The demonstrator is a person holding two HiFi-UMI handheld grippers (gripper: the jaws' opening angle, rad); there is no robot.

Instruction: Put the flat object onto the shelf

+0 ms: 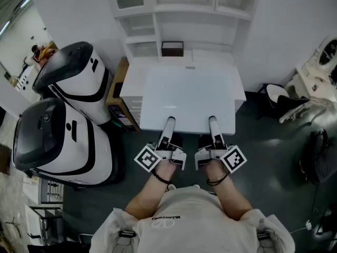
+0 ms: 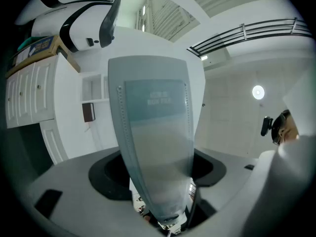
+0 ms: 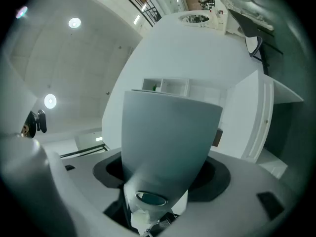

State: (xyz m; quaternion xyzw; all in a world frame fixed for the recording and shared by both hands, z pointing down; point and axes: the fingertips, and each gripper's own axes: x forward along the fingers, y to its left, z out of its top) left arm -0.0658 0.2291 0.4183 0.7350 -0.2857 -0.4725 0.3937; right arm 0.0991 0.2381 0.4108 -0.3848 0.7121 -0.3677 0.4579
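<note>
- A loose, pale grey shirt (image 1: 184,223) is worn, with a small dark logo and lettering printed on the chest.
- Grey shoulder straps (image 1: 124,235) with buckles are worn over it.
- A dark wrist band (image 1: 160,177) is worn on each arm.
- The left gripper (image 1: 169,122) and right gripper (image 1: 212,121) are built in white and grey, with long pale jaws.
- A marker cube (image 1: 148,158) with black-and-white squares is carried on each.
- In the gripper views, a broad blue-grey jaw is seen above a dark oval recess in a grey housing.

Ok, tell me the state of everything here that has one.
flat panel: lying flat on the white cabinet, not yet on the shelf.
left gripper: open, holding nothing.
right gripper: open, holding nothing.
brown box: upright in a shelf compartment.
</note>
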